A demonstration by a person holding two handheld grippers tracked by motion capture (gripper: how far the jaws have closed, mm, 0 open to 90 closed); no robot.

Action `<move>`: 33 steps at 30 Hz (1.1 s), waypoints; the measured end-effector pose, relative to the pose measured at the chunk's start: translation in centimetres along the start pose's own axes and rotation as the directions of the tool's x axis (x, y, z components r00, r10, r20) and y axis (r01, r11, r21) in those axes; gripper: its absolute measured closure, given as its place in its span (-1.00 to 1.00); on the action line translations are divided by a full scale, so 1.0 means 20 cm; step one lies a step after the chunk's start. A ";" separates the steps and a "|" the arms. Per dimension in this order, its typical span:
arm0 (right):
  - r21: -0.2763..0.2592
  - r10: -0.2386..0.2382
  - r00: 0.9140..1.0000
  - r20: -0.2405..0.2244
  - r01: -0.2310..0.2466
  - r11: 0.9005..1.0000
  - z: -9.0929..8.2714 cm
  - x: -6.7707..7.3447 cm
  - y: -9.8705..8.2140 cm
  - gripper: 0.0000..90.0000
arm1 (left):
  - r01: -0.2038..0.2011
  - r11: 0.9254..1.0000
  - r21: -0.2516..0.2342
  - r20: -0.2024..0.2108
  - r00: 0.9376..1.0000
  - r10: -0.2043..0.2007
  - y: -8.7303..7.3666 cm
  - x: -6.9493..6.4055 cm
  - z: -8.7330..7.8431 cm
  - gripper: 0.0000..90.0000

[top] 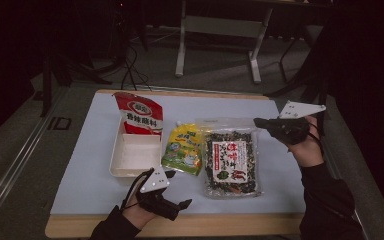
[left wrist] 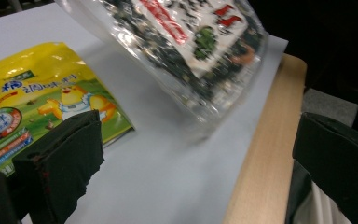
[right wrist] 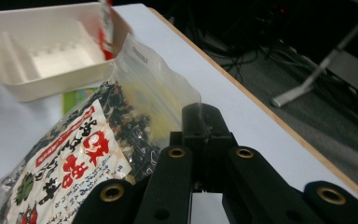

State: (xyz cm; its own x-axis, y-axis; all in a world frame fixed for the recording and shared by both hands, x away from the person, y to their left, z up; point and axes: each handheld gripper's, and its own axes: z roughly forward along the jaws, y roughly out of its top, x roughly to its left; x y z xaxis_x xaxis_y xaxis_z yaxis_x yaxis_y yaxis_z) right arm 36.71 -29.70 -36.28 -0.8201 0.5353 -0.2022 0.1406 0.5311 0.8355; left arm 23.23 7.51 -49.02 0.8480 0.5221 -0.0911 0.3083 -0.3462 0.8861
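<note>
We read the step as lifting the seaweed bag [right wrist: 74, 172] — right gripper [right wrist: 200, 122] clamped tight on the bag's clear top corner, bag hanging from the jaws. Left gripper [left wrist: 191, 154] stands wide open, holding nothing, near the table edge [left wrist: 265, 140]. Next move calls for carrying toward the white tray [right wrist: 37, 84] beyond the jaws — yellow pouch [top: 182, 150] lies between, red packet [top: 139, 116] leans in the tray's far end.

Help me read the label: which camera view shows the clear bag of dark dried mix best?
The high view: the clear bag shows whole there, label facing up. The right gripper view has its top corner pinched in the shut right claw, label slanted. The left gripper view catches its lower end, blurred.
</note>
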 end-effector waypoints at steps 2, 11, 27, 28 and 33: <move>-0.008 -0.017 1.000 -0.015 0.017 1.000 -0.01 0.03 0.02 1.00 | 0.004 1.000 0.007 -0.006 1.000 -0.004 0.01 0.01 0.02 -0.93; -0.039 -0.098 0.992 -0.085 0.095 0.995 -0.06 0.19 0.08 1.00 | 0.003 1.000 0.012 -0.002 1.000 -0.003 0.05 0.01 0.11 -0.93; -0.144 -0.215 0.965 -0.147 0.194 0.970 -0.18 0.38 0.23 1.00 | 0.031 0.996 -0.089 0.183 0.983 -0.014 0.07 0.11 0.17 -0.47; -0.151 -0.221 0.963 -0.154 0.198 0.969 -0.19 0.39 0.24 1.00 | 0.015 0.995 -0.100 0.178 0.984 0.003 0.08 0.10 0.17 -0.13; -0.167 -0.236 0.959 -0.157 0.210 0.963 -0.22 0.41 0.26 1.00 | -0.009 0.992 -0.122 0.211 0.977 0.035 0.11 0.09 0.14 0.27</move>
State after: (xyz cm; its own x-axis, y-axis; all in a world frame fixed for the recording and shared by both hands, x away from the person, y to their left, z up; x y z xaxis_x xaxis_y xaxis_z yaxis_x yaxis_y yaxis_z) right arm 28.31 -25.38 -31.36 -0.9069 0.2844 -0.3108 -0.1292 0.5144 0.8477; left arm 26.64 5.54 -48.38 0.9303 0.3330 -0.1540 0.2455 -0.2530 0.9358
